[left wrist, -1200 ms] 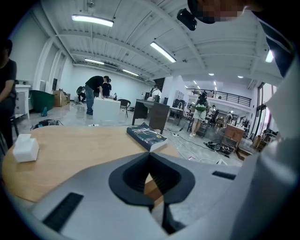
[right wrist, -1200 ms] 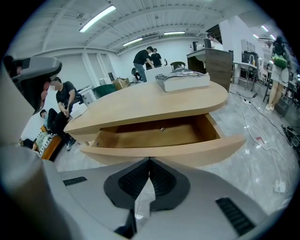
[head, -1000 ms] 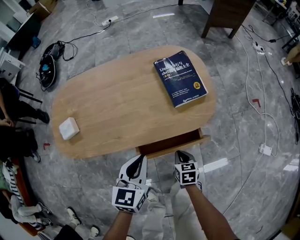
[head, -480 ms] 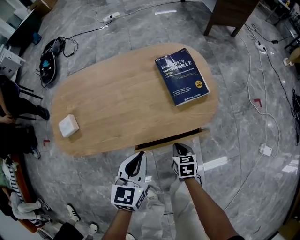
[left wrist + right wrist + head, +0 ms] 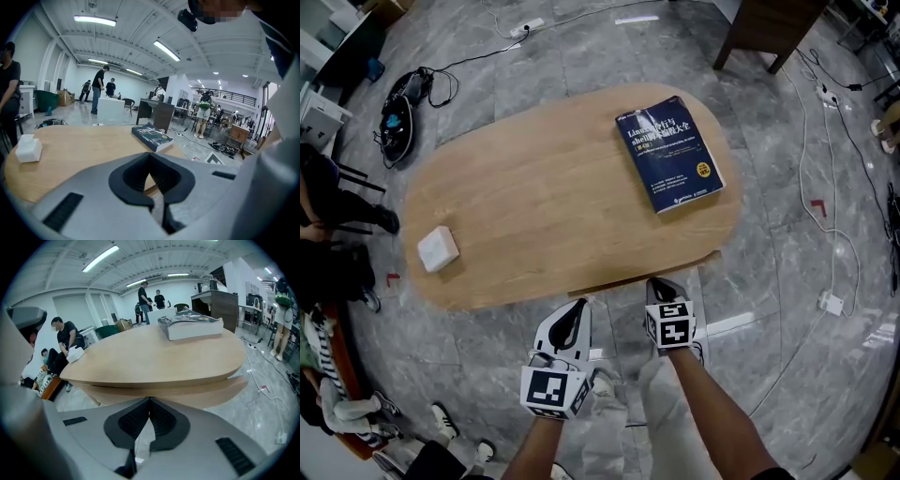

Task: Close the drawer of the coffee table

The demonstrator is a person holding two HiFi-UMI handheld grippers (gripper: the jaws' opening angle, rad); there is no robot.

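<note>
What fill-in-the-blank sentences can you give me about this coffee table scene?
The book on the coffee table has a ____ cover.
The small box at the table's other end is ____.
The right hand-held gripper points at the table's nearly closed ____.
The left hand-held gripper holds ____.
Missing words: blue; white; drawer; nothing.

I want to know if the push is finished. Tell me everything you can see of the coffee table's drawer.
The drawer is almost fully in: from above only a thin light-wood strip shows past the near edge of the oval table. In the right gripper view its front is a plain wooden panel, curved like that edge, just under it, no handle visible. The right gripper, jaws together, has its tips at that front; contact cannot be confirmed. The inside is hidden.
</note>
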